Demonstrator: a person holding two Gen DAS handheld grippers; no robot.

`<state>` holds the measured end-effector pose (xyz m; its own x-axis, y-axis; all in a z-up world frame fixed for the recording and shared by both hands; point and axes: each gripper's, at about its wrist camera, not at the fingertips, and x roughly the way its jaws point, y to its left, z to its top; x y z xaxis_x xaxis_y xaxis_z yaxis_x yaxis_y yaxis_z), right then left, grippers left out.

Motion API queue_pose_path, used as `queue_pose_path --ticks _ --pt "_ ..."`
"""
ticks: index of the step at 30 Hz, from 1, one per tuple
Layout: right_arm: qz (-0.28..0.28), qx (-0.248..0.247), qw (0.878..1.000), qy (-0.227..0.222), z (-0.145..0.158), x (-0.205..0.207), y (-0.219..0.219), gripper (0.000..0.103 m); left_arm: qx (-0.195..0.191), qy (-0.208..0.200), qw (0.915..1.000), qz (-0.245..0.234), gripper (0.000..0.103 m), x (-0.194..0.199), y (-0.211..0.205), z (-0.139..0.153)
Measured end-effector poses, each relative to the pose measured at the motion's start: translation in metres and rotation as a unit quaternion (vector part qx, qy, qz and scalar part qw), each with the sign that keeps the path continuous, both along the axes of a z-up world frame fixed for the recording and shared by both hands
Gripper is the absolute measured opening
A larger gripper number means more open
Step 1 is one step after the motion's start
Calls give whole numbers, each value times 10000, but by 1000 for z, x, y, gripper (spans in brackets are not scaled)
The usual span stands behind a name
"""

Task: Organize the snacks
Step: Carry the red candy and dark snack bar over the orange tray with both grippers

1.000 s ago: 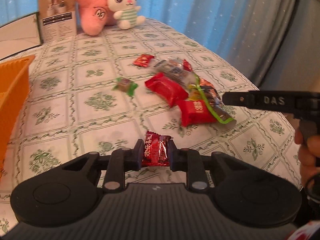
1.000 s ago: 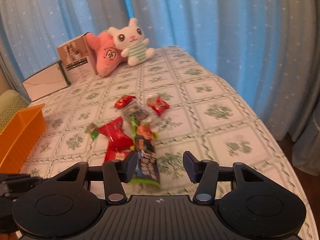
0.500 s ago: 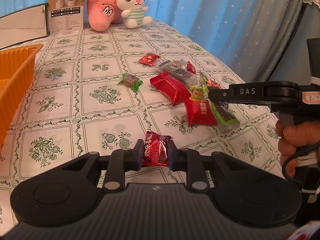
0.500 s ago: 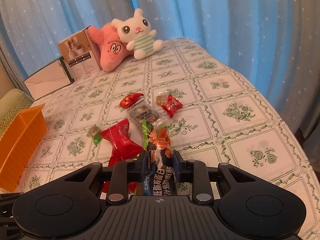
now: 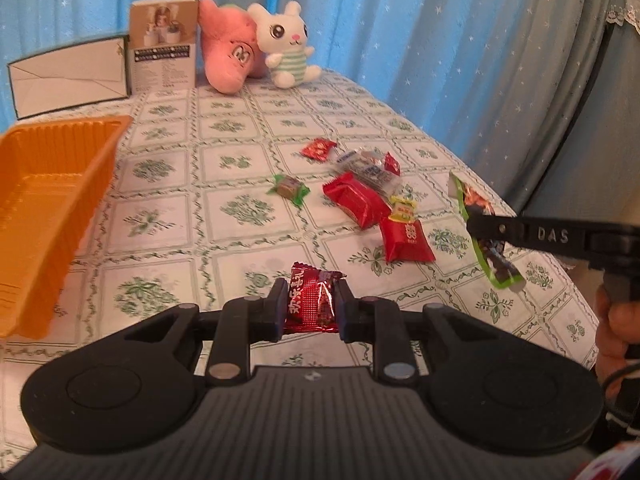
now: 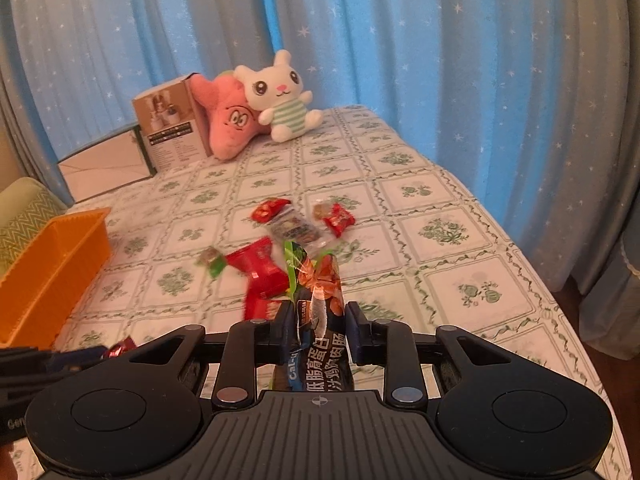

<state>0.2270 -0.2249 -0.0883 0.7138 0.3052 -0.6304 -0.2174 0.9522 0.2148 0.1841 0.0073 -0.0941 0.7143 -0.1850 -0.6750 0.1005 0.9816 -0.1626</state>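
Note:
My left gripper (image 5: 310,312) is shut on a small red candy (image 5: 312,304) and holds it above the tablecloth. The right gripper (image 6: 318,332) is shut on a long green-edged dark packet (image 6: 316,300), which hangs clear of the table. The left wrist view shows that packet (image 5: 500,268) dangling from the right gripper (image 5: 484,227) at the right. Several snacks stay on the cloth: two red packets (image 5: 354,198) (image 5: 406,236), a green-wrapped candy (image 5: 290,188), a clear packet (image 5: 368,168) and a small red candy (image 5: 318,148). The orange tray (image 5: 60,184) stands at the left.
A pink plush (image 5: 230,52), a white rabbit plush (image 5: 286,46), a brown box (image 5: 164,44) and a white card (image 5: 68,74) line the back of the table. Blue curtains hang behind. The table's edge curves away on the right. A hand (image 5: 612,328) grips the right tool.
The right gripper's jaws came together on the long packet and lifted it off the snack pile. My left gripper rose with the red candy, bringing more of the orange tray into view.

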Motion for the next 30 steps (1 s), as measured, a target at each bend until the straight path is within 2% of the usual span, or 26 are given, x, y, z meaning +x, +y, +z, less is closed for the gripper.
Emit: queue_pose_path --ticks 7,16,23,30 --pt "480 237 9985 -125 30 -23 51 27 116 -265 9989 376 22 -23 47 38" --pt "1342 636 9886 -228 65 -22 161 27 320 -402 9932 1047 22 -32 144 73" --pt "1793 801 9805 31 60 -8 243 27 477 -261 9885 1410 22 -23 215 63" --pt "2010 724 9762 361 32 14 299 27 412 -47 9879 1496 22 -1 257 37"
